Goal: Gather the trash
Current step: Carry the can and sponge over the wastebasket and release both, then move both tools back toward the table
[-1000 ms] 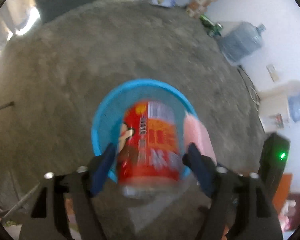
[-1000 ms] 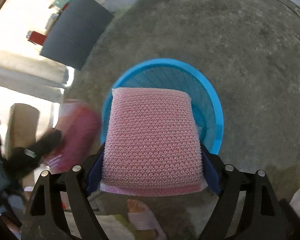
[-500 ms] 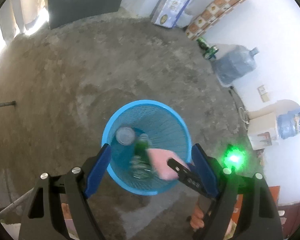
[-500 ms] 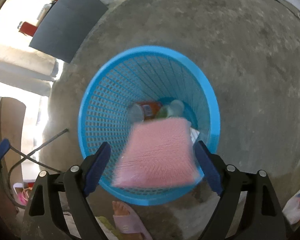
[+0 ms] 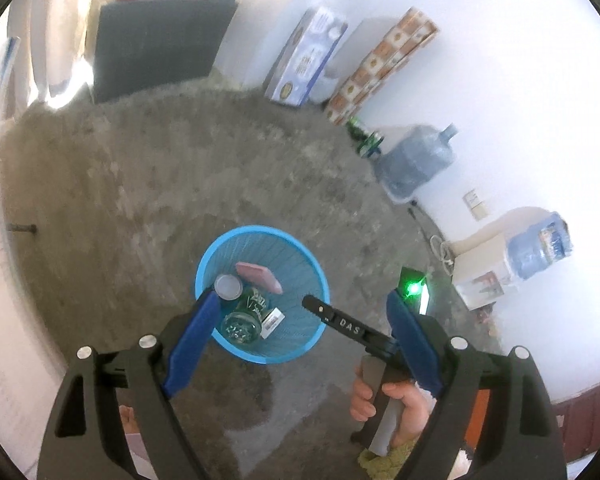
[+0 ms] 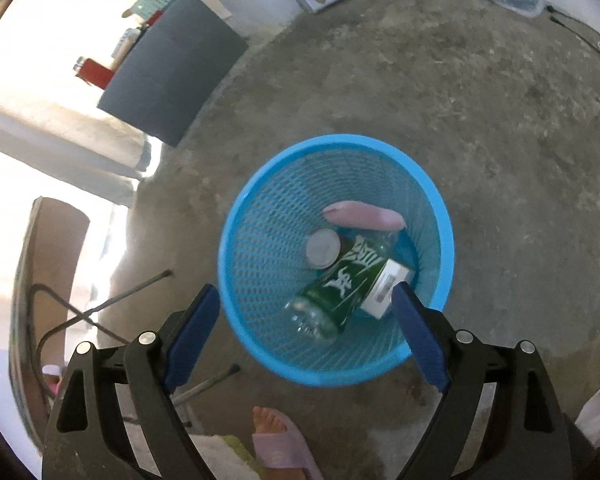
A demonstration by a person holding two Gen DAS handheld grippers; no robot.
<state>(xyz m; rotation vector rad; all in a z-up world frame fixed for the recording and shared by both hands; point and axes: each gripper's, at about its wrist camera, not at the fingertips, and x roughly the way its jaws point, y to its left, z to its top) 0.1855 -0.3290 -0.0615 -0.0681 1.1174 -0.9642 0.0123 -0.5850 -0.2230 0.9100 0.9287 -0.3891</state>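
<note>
A blue mesh basket [image 5: 260, 232] stands on the concrete floor. Inside lie a pink sponge [image 5: 258, 277], a green bottle [image 5: 248, 312], a cup seen end-on as a grey disc [image 5: 228, 286] and a small white box [image 5: 272, 322]. My left gripper [image 5: 303, 300] hangs well above the basket, its jaws opening with nothing between them. My right gripper [image 6: 305, 293] is open and empty over the basket's [image 6: 336, 140] near rim, with the sponge [image 6: 364, 216], bottle [image 6: 340, 284] and box [image 6: 384, 288] below it. One right finger [image 5: 348, 326] and the hand holding it [image 5: 400, 400] show in the left wrist view.
Water jugs [image 5: 416, 160] and boxes [image 5: 308, 60] line the white wall. A dark panel [image 5: 156, 44] leans at the back. A device with a green light [image 5: 414, 288] stands right of the basket. A foot in a pink slipper [image 6: 280, 440] and metal rods [image 6: 112, 304] are close by.
The left gripper let go of the red cup and the right gripper let go of the pink sponge; both dropped into the basket. The left gripper then rose well away from it.
</note>
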